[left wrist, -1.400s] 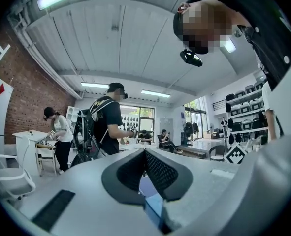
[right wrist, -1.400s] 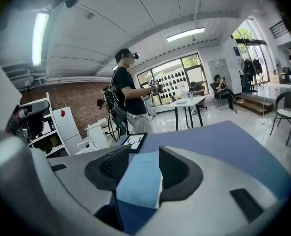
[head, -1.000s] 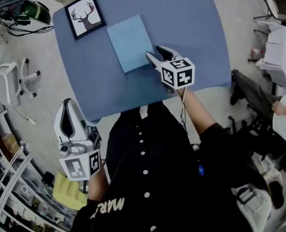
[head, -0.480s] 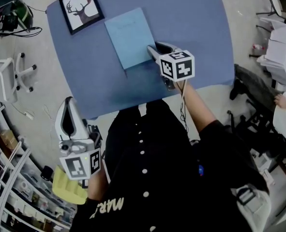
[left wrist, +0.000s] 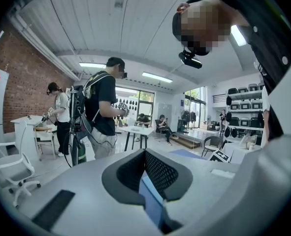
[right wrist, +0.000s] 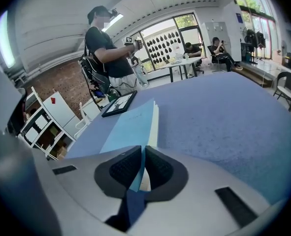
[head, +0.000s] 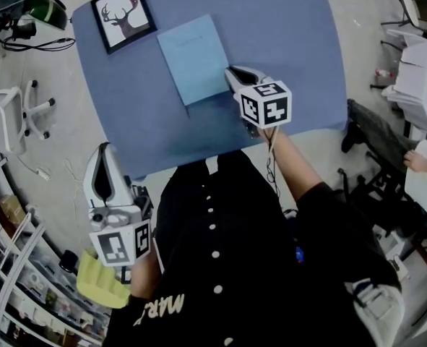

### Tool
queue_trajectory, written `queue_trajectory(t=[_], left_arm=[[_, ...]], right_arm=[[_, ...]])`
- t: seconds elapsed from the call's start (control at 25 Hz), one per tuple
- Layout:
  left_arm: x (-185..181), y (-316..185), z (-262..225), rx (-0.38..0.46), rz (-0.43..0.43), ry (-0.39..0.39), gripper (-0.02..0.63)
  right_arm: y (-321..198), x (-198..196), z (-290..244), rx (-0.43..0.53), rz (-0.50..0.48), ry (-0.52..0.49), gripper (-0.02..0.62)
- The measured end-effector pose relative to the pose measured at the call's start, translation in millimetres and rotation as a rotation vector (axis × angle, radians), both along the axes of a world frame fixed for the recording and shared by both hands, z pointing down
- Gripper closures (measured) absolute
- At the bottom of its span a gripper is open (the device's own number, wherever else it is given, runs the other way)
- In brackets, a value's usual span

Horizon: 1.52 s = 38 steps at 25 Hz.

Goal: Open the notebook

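We see the right gripper at the 5 o'clock corner of the light-blue notebook; its jaws have just been closing, and in the right gripper view they stand almost together with the thin edge of the blue cover nipped between the pads; white page edges show just beside the cover, on the right pad's side. This gripper tilts steeply down toward the table, its marker cube toward the person, and the forearm reaches in from 5 o'clock.

The notebook lies closed and flat on the blue table, toward 12 o'clock from the person; a framed deer picture lies at its 10 o'clock, apart from it.

The left gripper hangs off the table, near its 7 o'clock corner, pointing roughly level toward 12 o'clock; in the left gripper view we make out only a narrow slit between its pads, with nothing gripped and blue showing through the gap; it touches nothing.
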<state>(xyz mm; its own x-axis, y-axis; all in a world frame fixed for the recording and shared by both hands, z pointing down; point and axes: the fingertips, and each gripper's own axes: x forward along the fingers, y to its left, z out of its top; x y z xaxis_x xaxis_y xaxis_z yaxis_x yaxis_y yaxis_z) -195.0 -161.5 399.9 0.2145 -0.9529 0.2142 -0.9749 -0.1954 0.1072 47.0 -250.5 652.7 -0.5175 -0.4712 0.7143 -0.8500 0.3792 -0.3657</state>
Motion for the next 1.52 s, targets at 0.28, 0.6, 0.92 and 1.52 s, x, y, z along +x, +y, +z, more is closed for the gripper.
queue_trajectory(t=[0.28,0.6,0.92,1.52], left_arm=[[-1,6,-15,0.03,-0.009,0.003,0.603],[-9,21,-25,0.057,-0.042,0.016,0.603],[-40,38,-36,0.079,-0.09,0.028,0.603],[-110,62,-14,0.042,-0.185,0.044,0.603]], right_arm=[[5,-9,-28,0.05,-0.012,-0.001,0.575],[18,-41,-86,0.166,-0.065,0.046,0.578],[39,-107,-125,0.241,-0.148,0.101,0.577],[72,-244,-102,0.305,-0.271,0.116,0.566]])
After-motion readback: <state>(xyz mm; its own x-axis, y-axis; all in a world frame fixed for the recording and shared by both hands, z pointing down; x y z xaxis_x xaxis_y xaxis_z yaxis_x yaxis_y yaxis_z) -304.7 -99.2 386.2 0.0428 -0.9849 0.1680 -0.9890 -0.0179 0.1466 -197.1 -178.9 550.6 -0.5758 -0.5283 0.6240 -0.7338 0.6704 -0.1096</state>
